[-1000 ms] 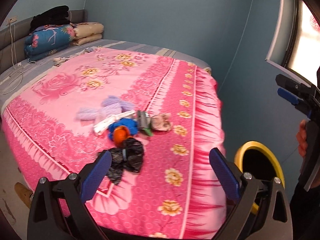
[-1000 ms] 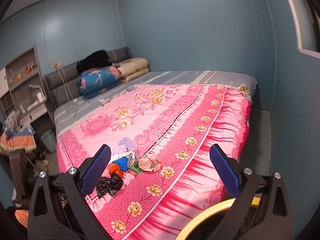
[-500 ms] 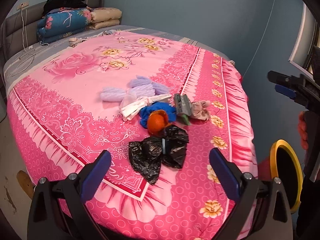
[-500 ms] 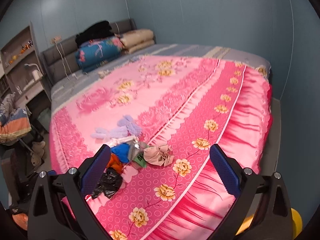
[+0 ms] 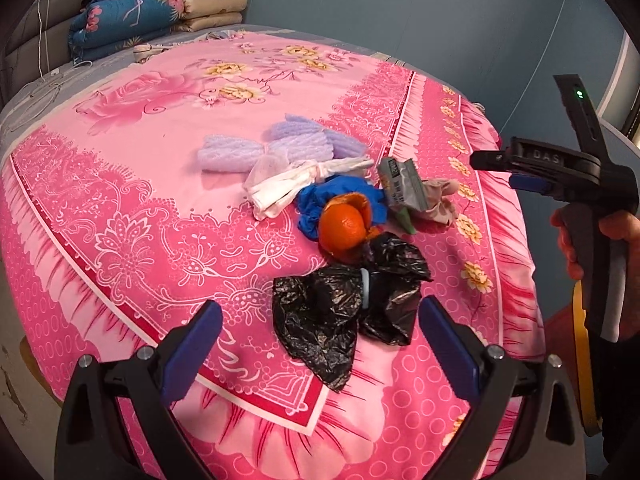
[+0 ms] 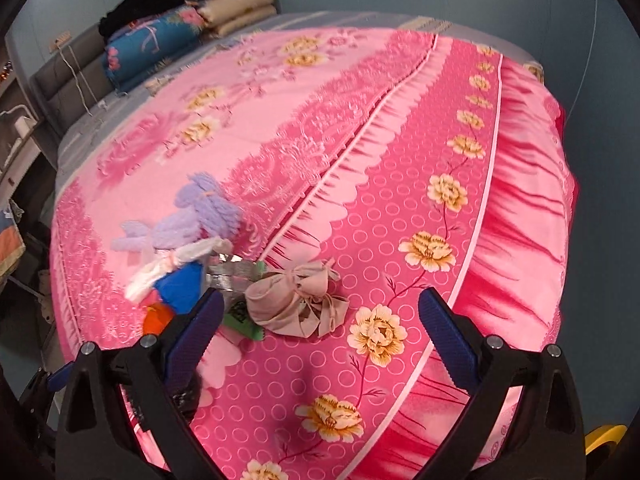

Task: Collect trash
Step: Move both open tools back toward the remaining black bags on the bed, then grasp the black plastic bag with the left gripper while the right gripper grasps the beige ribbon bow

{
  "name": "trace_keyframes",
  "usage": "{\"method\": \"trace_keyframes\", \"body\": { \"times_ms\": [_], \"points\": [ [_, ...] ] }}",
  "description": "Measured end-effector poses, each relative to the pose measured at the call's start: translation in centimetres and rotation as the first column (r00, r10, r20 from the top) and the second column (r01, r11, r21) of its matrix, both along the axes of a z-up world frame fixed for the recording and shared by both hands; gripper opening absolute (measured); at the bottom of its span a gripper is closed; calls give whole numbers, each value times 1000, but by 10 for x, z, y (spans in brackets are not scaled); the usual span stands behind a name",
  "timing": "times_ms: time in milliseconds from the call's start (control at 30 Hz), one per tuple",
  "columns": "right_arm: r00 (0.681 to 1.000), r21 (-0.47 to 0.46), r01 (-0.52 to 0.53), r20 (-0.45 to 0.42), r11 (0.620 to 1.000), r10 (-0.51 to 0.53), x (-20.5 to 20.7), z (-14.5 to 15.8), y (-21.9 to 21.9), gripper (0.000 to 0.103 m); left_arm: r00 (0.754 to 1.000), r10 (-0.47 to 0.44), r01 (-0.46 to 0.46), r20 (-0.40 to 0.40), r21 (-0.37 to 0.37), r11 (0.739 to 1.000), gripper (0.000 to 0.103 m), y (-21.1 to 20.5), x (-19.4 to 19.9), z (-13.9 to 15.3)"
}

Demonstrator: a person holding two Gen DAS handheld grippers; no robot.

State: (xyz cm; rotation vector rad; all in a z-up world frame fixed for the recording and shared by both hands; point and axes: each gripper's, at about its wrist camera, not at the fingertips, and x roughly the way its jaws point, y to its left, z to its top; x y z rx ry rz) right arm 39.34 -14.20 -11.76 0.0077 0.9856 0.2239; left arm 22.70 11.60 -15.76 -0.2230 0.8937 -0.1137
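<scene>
Both tongs are wide open and hold nothing: the left gripper [image 5: 320,344] hangs just above the black bag [image 5: 348,304], and the right gripper [image 6: 320,332] has its left finger hiding part of the trash pile [image 6: 188,268], so the orange [image 6: 156,318] peeks out at 9 o'clock. Both have come closer to the pile than a second ago. It lies on the pink bedspread [image 5: 160,152]; folded blankets [image 5: 136,20] sit far off at 11 o'clock by the blue wall [image 5: 400,8].
</scene>
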Motion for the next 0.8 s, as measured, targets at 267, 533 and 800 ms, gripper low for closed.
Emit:
{"method": "trace_keyframes", "body": {
  "times_ms": [267, 533, 800],
  "points": [
    [992, -44, 56, -110, 997, -61, 27, -37, 5, 85, 999, 2, -3, -32, -30, 1000, 95, 5, 14, -19],
    [987, -62, 57, -145, 996, -66, 38, -51, 12, 79, 998, -33, 31, -57, -25, 999, 73, -4, 29, -29],
    [987, -66, 17, -161, 998, -27, 38, -57, 29, 65, 992, -67, 63, -103, -34, 997, 37, -15, 29, -42]
  ]
}}
